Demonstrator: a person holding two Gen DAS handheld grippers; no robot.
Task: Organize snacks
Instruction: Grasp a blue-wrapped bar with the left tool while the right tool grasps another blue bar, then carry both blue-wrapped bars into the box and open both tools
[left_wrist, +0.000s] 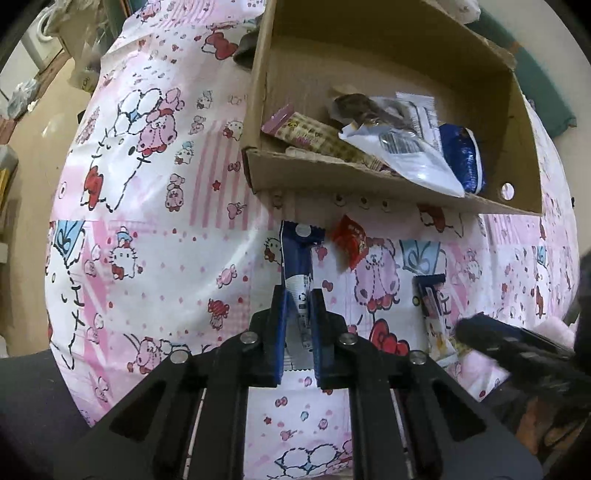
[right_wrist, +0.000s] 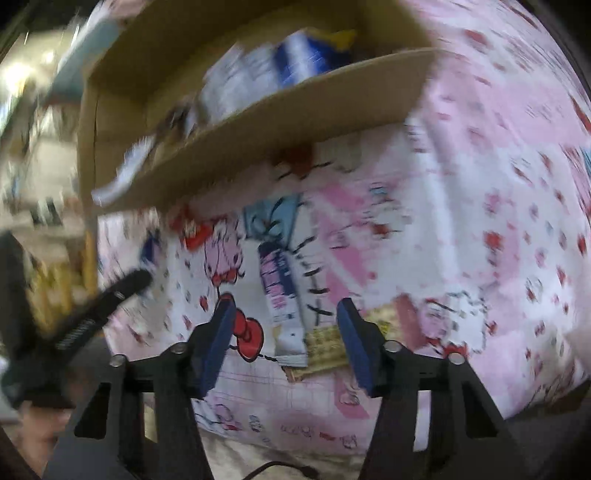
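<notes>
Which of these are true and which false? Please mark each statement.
1. The left gripper is shut on a blue stick pack. True.
2. The right gripper is shut on a packet. False: its jaws stand open around a packet lying on the cloth.
3. The box is empty. False: several snacks lie in it.
4. A red candy lies on the cloth, outside the box. True.
</notes>
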